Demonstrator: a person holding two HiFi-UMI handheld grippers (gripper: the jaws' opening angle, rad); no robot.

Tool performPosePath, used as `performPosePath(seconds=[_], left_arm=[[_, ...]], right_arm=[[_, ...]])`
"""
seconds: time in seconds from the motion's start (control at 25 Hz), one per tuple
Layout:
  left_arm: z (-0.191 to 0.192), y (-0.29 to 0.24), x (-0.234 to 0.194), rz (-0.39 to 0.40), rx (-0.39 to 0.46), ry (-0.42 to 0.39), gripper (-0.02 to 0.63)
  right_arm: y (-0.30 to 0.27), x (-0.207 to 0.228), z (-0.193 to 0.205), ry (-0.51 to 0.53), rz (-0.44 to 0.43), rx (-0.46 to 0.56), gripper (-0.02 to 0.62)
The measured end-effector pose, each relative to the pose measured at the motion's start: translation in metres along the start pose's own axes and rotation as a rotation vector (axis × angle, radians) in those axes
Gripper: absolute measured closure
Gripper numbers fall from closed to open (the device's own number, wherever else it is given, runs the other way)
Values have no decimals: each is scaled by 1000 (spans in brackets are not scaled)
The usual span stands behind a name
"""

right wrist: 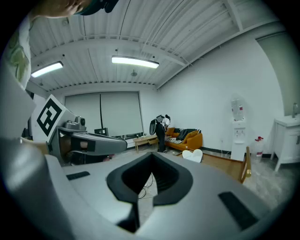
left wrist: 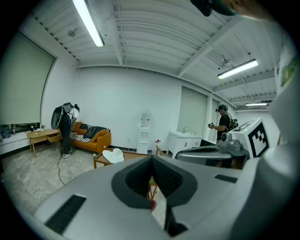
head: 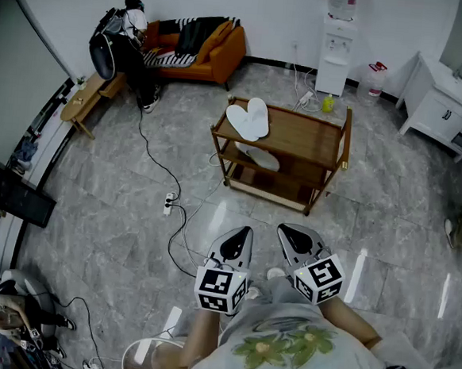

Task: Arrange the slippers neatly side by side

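Note:
Two white slippers (head: 248, 119) lie overlapping, toes together, on the top shelf of a wooden cart (head: 314, 142). Another white slipper (head: 259, 156) shows on the cart's middle shelf. My left gripper (head: 243, 232) and right gripper (head: 291, 231) are held side by side close to my body, well short of the cart, both pointing toward it. Both are shut, with nothing between their jaws. The left gripper view shows the slippers (left wrist: 112, 155) far beyond the gripper (left wrist: 152, 158). In the right gripper view they (right wrist: 192, 155) also lie far past the gripper (right wrist: 151, 154).
A power strip and cables (head: 170, 203) trail over the grey tile floor left of the cart. An orange sofa (head: 196, 46), a person (head: 126, 44) and a low bench (head: 86, 101) are at the back left. A water dispenser (head: 336, 45) and white cabinet (head: 444, 109) stand at the back right.

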State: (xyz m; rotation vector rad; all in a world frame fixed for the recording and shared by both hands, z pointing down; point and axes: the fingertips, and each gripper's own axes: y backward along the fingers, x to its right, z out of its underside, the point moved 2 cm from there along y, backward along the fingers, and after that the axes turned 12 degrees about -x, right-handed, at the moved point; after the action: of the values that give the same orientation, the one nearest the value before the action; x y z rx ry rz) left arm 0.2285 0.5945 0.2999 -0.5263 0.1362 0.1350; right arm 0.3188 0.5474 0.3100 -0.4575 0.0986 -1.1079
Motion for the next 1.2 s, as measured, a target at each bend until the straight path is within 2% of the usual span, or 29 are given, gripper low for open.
performPosePath(seconds=[0.32, 0.64, 1.2], left_arm=[[-11, -26, 1, -10, -13, 9, 591], [-29, -61, 0, -34, -36, 26, 591], [-54, -117, -7, -78, -70, 27, 591]], right_arm=[[-10, 19, 1, -18, -35, -16, 591], [-25, 59, -3, -36, -62, -57, 589], [-50, 122, -18, -49, -96, -56, 589]])
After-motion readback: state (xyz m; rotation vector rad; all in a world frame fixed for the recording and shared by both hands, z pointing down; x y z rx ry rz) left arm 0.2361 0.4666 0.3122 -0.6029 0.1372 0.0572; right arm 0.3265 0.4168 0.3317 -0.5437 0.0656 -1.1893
